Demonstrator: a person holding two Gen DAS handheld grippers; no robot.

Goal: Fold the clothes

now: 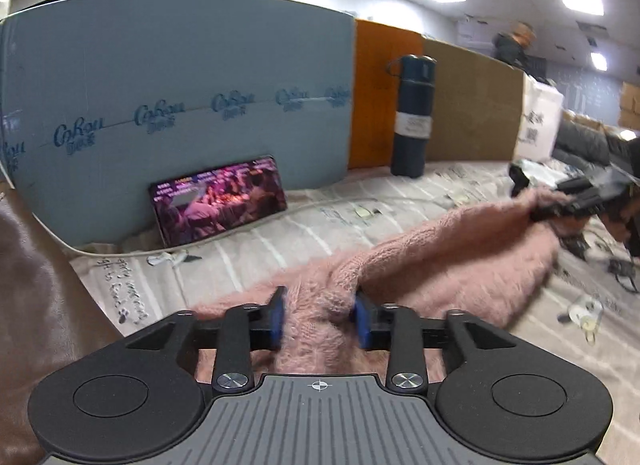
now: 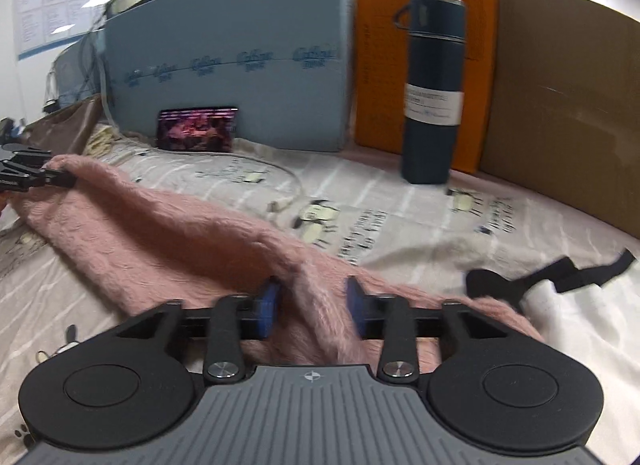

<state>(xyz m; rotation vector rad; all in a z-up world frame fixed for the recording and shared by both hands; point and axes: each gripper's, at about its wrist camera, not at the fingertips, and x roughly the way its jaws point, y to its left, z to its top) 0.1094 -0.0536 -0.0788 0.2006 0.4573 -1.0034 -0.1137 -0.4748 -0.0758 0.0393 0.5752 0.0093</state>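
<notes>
A fuzzy pink sweater lies stretched across the printed bedsheet; it also shows in the right wrist view. My left gripper has its blue pads on either side of a bunched fold of the sweater and grips it. My right gripper likewise holds a ridge of the sweater between its blue pads. Each gripper shows in the other's view, holding the far end of the sweater: the right one, the left one. The cloth sags between them.
A dark blue thermos stands on the sheet by an orange board and a brown cardboard panel. A phone with a lit screen leans against a blue foam board. A black strap lies at right.
</notes>
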